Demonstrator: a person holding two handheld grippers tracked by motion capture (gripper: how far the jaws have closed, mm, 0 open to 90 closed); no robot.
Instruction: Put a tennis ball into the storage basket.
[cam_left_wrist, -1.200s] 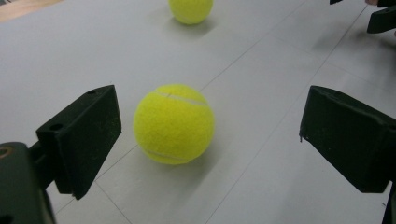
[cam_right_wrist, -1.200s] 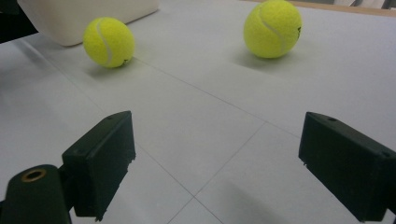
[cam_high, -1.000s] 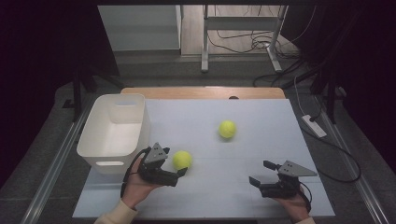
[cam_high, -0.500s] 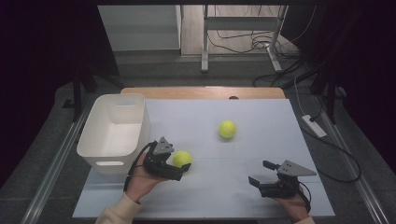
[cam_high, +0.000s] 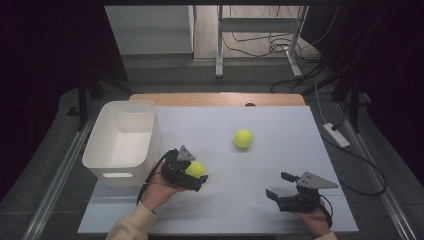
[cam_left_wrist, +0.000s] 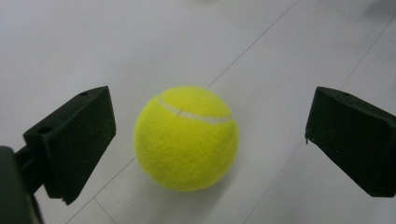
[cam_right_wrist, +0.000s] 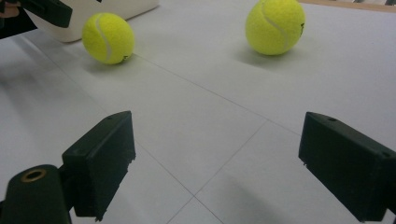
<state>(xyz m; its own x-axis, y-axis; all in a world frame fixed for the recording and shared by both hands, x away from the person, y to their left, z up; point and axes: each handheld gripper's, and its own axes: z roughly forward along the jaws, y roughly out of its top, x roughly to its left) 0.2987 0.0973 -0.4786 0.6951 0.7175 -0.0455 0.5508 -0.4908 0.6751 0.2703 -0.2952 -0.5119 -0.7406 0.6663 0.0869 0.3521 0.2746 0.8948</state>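
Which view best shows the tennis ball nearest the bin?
The left gripper view: the near tennis ball sits large between open jaws, untouched. The high view shows it small, partly behind the left hand-held gripper; the right gripper view shows it far off.

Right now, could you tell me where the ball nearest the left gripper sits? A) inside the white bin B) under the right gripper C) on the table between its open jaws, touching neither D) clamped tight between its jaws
C: in the left gripper view the ball rests on the table with a gap to each jaw of the left gripper.
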